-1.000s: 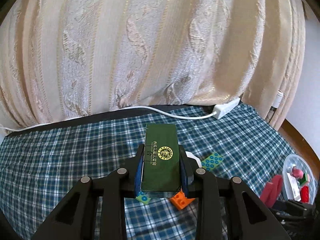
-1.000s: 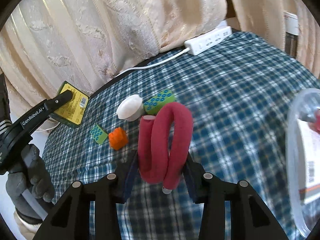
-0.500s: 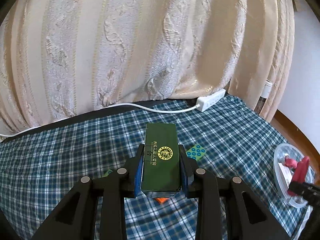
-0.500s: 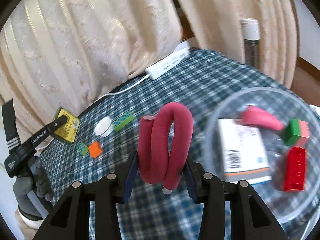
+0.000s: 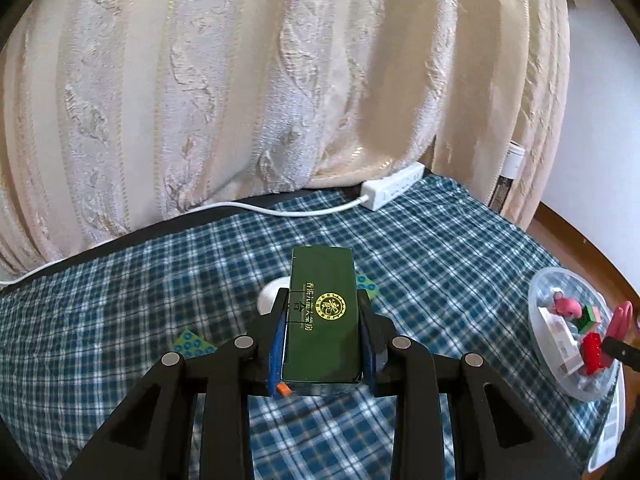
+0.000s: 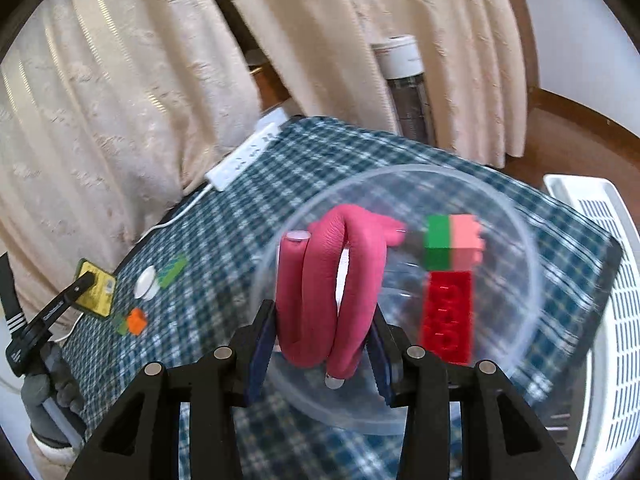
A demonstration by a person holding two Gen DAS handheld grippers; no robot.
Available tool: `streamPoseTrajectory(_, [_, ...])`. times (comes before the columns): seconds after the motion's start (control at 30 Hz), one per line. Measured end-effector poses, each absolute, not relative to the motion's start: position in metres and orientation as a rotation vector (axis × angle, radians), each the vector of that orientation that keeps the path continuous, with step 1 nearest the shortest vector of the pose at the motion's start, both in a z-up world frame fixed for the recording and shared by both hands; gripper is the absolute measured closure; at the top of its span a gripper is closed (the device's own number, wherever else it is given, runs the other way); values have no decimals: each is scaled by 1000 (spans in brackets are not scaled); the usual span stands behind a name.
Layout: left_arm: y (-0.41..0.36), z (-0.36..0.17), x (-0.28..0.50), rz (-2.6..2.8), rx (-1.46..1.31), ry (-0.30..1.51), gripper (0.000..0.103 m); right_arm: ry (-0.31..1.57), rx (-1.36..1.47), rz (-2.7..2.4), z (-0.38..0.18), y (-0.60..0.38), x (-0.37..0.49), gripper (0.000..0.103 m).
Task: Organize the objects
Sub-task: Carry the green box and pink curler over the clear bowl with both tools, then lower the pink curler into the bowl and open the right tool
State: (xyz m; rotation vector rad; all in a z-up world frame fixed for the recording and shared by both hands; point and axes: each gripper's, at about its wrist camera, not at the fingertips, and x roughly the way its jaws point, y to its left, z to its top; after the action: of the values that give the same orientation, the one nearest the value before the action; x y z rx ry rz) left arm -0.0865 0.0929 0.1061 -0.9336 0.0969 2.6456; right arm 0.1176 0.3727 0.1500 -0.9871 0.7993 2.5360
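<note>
Right tool (image 6: 323, 354) has carried pink roller (image 6: 330, 292) over bowl (image 6: 532, 280) holding blocks (image 6: 448, 312).

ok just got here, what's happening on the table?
A person is tidying small items into a clear plastic bowl. The right claw grips a bent pink foam roller above the bowl, which already holds a red brick and a green-and-pink block. The left claw holds a dark green box above the checked cloth, where an orange brick and a white cap lie.
</note>
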Motion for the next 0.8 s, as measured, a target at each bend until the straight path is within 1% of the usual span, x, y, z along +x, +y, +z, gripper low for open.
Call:
streamPoseTrajectory(0.53, [153, 130, -66, 2546, -874, 159, 72, 811, -944, 2469, 141, 419, 142, 57])
streamPoseTrajectory(0.8, [191, 128, -58, 2489, -876, 178, 72, 813, -916, 2505, 145, 438, 130, 57])
